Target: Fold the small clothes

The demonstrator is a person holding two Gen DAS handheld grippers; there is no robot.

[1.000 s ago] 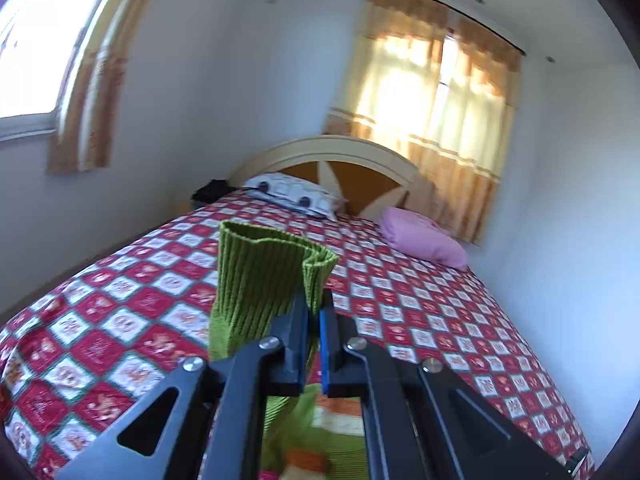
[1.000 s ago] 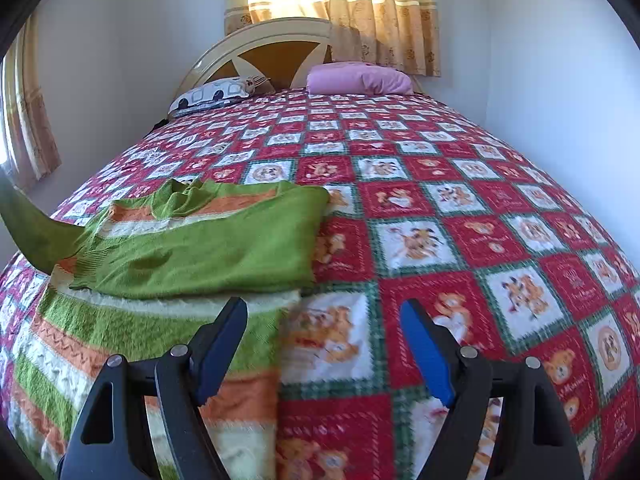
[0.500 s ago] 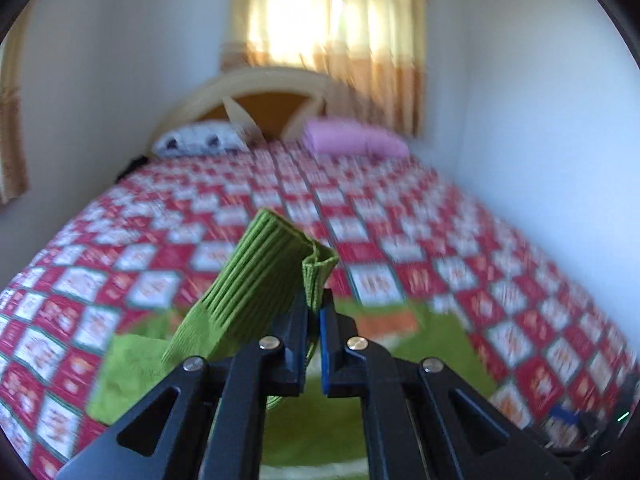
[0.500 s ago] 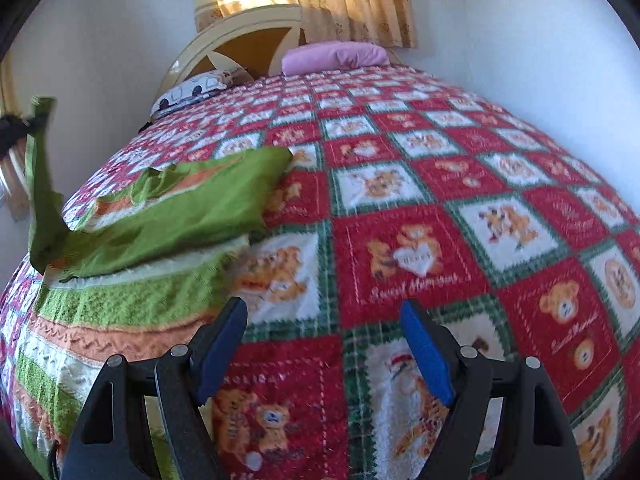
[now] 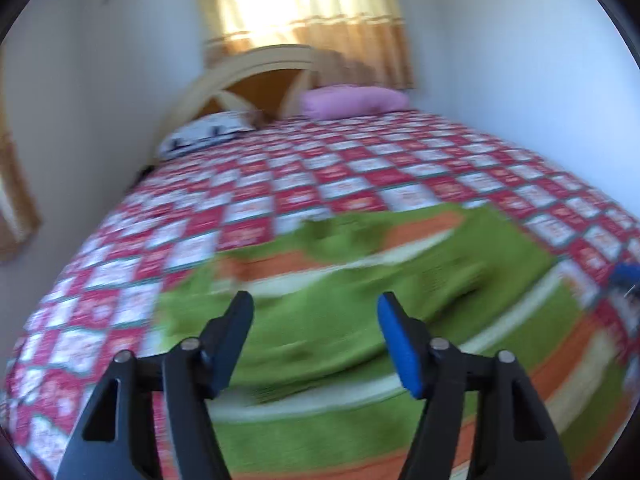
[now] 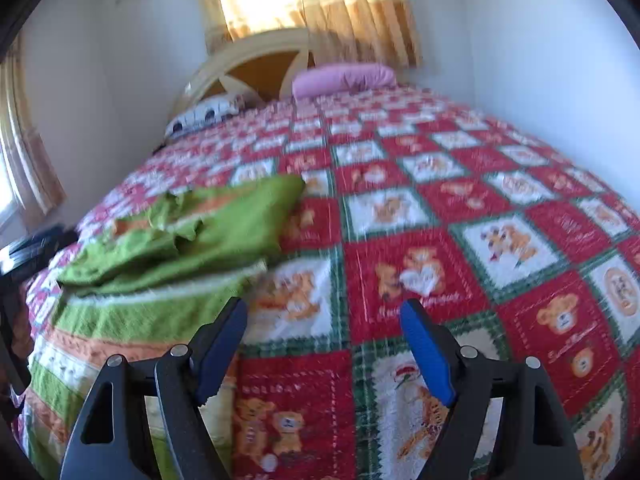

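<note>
A small green knitted sweater with orange and white stripes (image 5: 360,312) lies on the bed. Both sleeves lie folded in over its body. My left gripper (image 5: 316,320) hovers low over its folded sleeve; its jaws are opening and nothing is between them. In the right wrist view the same sweater (image 6: 192,240) sits at the left of the bed. My right gripper (image 6: 324,328) stands open beside the sweater's right edge, over the quilt, with nothing in it. The blue tip of the right gripper (image 5: 628,276) shows at the right edge of the left wrist view.
The bed carries a red, white and green patchwork quilt (image 6: 460,240) with bear pictures. A pink pillow (image 6: 344,78) and a patterned white pillow (image 6: 208,114) lie at the headboard (image 6: 256,64). Walls close in on both sides; curtains (image 6: 320,0) hang behind.
My left gripper came down and to the right with the green sleeve, laid it over the sweater's body, and opened off it. The right gripper shifted a little to the right.
</note>
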